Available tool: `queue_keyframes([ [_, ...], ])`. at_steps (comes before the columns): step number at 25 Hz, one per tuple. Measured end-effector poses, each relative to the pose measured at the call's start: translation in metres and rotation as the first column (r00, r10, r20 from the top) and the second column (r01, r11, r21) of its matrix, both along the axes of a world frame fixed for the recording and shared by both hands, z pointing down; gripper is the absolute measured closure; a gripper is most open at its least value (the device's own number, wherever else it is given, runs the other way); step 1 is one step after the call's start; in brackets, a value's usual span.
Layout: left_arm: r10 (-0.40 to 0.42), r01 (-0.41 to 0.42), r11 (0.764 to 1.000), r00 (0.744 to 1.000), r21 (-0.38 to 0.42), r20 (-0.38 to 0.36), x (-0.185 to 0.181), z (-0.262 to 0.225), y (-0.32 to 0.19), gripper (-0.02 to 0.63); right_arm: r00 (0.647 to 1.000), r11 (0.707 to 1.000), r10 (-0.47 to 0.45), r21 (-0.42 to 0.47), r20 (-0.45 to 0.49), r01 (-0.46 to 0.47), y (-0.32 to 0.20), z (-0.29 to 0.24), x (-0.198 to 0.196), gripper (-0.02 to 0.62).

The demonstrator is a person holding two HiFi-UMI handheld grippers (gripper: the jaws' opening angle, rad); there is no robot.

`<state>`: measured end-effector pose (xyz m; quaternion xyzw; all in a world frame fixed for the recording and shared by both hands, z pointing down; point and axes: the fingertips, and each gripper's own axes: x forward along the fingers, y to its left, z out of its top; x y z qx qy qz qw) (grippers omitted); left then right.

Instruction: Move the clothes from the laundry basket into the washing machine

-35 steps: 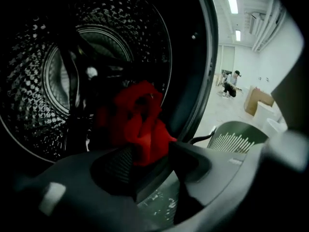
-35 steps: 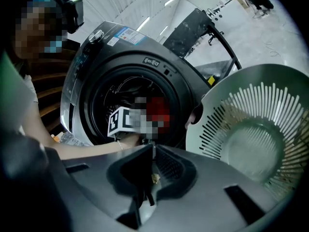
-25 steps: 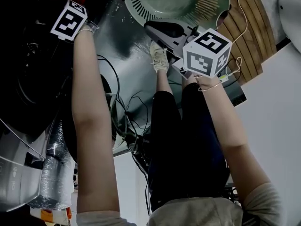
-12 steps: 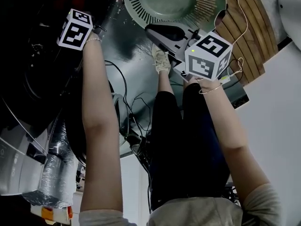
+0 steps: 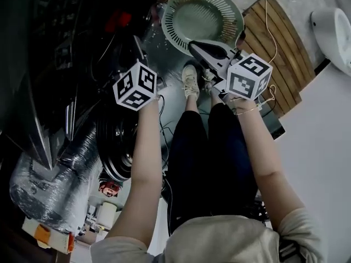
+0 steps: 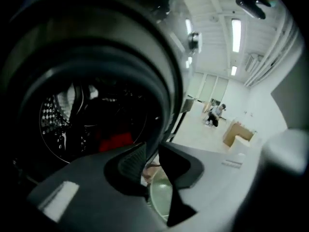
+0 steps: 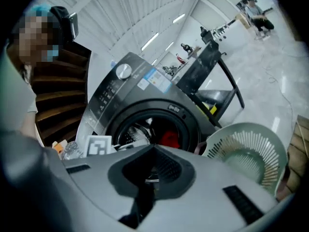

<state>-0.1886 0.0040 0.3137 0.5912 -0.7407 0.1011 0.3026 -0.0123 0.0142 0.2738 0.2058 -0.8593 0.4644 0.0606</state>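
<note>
The dark front-loading washing machine (image 7: 145, 108) stands with its door open, and a red garment (image 7: 169, 139) lies in the drum (image 6: 72, 124). The pale green laundry basket (image 5: 202, 16) shows no clothes inside; it sits on the floor beside the washer. My left gripper (image 6: 151, 159) hovers in front of the drum mouth, its marker cube (image 5: 136, 85) beside the machine. Its jaws have just been opening and stand slightly apart with nothing between them. My right gripper (image 5: 193, 44) hangs over the basket's near rim, shut and empty.
A silver foil duct hose (image 5: 60, 169) and tangled cables (image 5: 159, 125) lie by the washer. A slatted wooden platform (image 5: 279, 43) and a white fixture (image 5: 332, 26) sit right of the basket. My legs and shoe (image 5: 190, 81) stand between the grippers. A black folding rack (image 7: 207, 66) stands behind.
The left gripper's cube has come back from the dark washer opening toward the middle of the head view. The right gripper stays by the basket, slightly shifted.
</note>
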Motion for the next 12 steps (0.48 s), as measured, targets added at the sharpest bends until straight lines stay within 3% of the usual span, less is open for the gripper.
queue_keyframes([
  [4, 0.139, -0.122, 0.982, 0.984, 0.146, -0.112, 0.049, -0.108, 0.017, 0.523, 0.999, 0.998, 0.042, 0.045, -0.03, -0.04, -0.001, -0.067, 0.019, 0.586],
  [7, 0.249, -0.216, 0.951, 0.959, 0.222, -0.136, 0.074, -0.181, 0.023, 0.589, 0.996, 0.994, 0.027, 0.106, -0.086, -0.018, 0.003, -0.118, 0.026, 0.586],
  [9, 0.356, -0.31, 0.913, 0.922, 0.264, -0.149, 0.094, -0.223, 0.035, 0.595, 0.995, 0.99, 0.004, 0.143, -0.102, 0.01, 0.017, -0.157, 0.027, 0.586],
  [12, 0.529, -0.456, 0.831, 0.825, 0.318, -0.198, 0.129, -0.273, 0.048, 0.595, 0.995, 0.978, -0.039, 0.199, -0.095, 0.057, 0.037, -0.212, 0.027, 0.586],
])
